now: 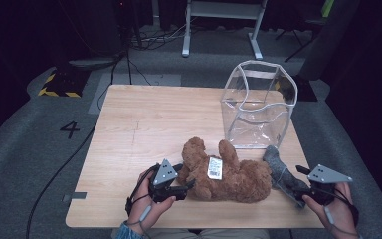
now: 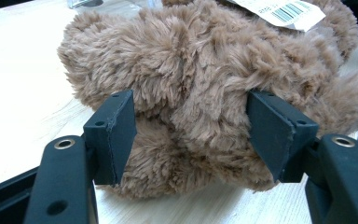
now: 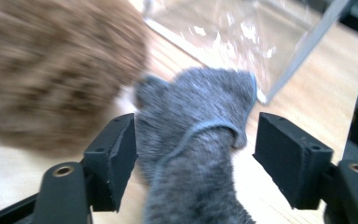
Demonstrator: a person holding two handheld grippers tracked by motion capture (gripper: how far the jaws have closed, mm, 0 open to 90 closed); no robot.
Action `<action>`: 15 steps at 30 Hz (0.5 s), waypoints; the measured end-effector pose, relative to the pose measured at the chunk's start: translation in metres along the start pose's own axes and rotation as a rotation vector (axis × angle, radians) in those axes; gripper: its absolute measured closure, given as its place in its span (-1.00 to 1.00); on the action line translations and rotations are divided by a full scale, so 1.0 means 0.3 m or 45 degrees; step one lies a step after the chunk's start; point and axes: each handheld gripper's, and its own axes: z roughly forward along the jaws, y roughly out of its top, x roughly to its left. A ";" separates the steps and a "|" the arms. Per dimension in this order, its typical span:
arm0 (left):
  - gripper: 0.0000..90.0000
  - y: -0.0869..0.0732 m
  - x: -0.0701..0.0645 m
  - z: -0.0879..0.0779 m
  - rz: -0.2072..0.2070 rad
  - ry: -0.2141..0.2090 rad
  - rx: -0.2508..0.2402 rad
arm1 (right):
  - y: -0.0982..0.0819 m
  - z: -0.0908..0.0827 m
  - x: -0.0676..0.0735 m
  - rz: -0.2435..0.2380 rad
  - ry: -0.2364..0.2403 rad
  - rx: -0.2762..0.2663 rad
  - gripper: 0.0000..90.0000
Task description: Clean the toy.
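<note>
Left gripper (image 2: 191, 135) clamped on bear (image 1: 226, 174) near front edge. Right gripper (image 3: 196, 154) open, straddling grey sock (image 3: 200, 140) at front-right corner; sock's long axis runs along jaws, toward bag (image 1: 258, 104).

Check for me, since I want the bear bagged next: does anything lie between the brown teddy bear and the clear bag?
Nothing visible: bare table separates teddy bear and clear bag. The grey sock lies at the bear's right.

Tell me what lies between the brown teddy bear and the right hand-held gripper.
A grey sock lies there, beside the teddy bear and running between the right hand-held gripper's open jaws, as the high view shows.
</note>
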 end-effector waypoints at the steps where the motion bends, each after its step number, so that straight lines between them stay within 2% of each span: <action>1: -0.24 0.000 0.000 0.000 -0.002 -0.001 0.000 | 0.005 -0.019 0.027 -0.022 0.037 -0.043 -0.40; 2: -0.24 0.000 0.000 0.000 -0.002 -0.001 0.000 | 0.009 -0.026 0.055 -0.043 0.074 -0.067 -0.43; 5: -0.24 0.000 -0.001 0.000 -0.003 0.000 -0.001 | 0.015 -0.013 0.131 -0.122 0.184 -0.080 -0.45; 8: -0.24 -0.001 0.000 0.000 -0.004 -0.003 -0.003 | 0.021 0.028 0.174 -0.150 0.258 -0.111 -0.48; 9: -0.24 -0.001 0.001 0.000 -0.004 -0.005 -0.003 | 0.024 0.059 0.188 -0.133 0.287 -0.119 -0.60; 11: -0.24 -0.003 0.002 0.000 -0.010 -0.006 0.001 | 0.027 0.075 0.194 -0.136 0.291 -0.125 -0.64; 12: -0.25 -0.004 0.002 0.001 -0.012 -0.008 0.000 | 0.037 0.114 0.212 -0.142 0.304 -0.135 -0.69; 13: -0.25 -0.005 0.002 0.002 -0.011 -0.007 -0.004 | 0.039 0.127 0.220 -0.148 0.296 -0.134 -0.78; 14: -0.24 -0.005 0.002 0.002 -0.011 -0.007 -0.004 | 0.039 0.127 0.220 -0.148 0.296 -0.134 -0.78; 15: -0.24 -0.005 0.003 0.002 -0.012 -0.005 -0.005 | 0.041 0.143 0.231 -0.172 0.284 -0.125 -0.88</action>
